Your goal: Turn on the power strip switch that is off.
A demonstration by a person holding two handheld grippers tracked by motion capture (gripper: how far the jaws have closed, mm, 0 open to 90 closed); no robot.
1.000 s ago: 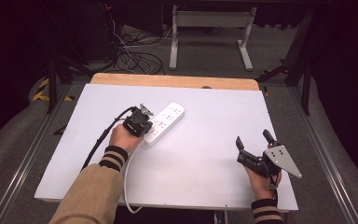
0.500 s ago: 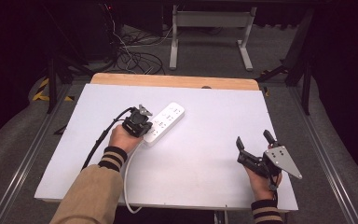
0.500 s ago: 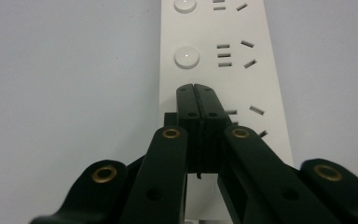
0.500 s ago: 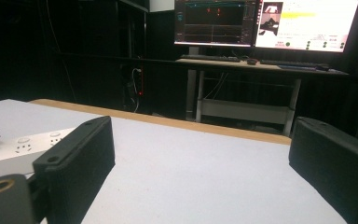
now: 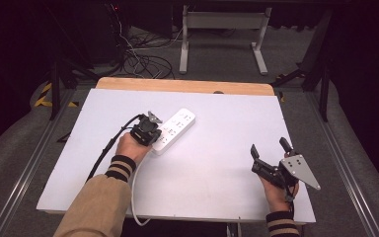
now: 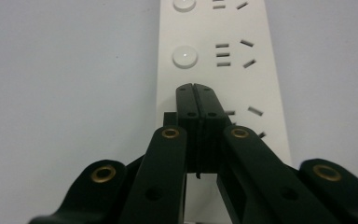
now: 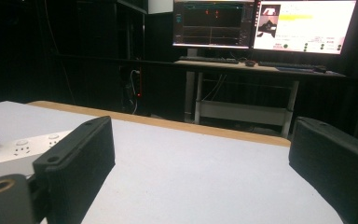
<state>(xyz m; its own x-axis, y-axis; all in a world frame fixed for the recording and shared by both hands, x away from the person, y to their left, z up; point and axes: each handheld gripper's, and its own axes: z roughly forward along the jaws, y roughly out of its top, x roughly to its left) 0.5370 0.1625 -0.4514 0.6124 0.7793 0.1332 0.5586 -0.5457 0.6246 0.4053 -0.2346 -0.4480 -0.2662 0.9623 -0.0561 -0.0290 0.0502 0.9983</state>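
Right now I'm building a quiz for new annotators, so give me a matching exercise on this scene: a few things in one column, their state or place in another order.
Column one:
1. left gripper
2. right gripper
3. power strip
4. monitors

Column two:
A. lit, on a desk beyond the table
B. jaws wide apart, holding nothing
C. white, lying flat on the table
D. jaws closed together, tips over the strip's sockets

Pairs: 1-D, 2-B, 3-C, 4-A
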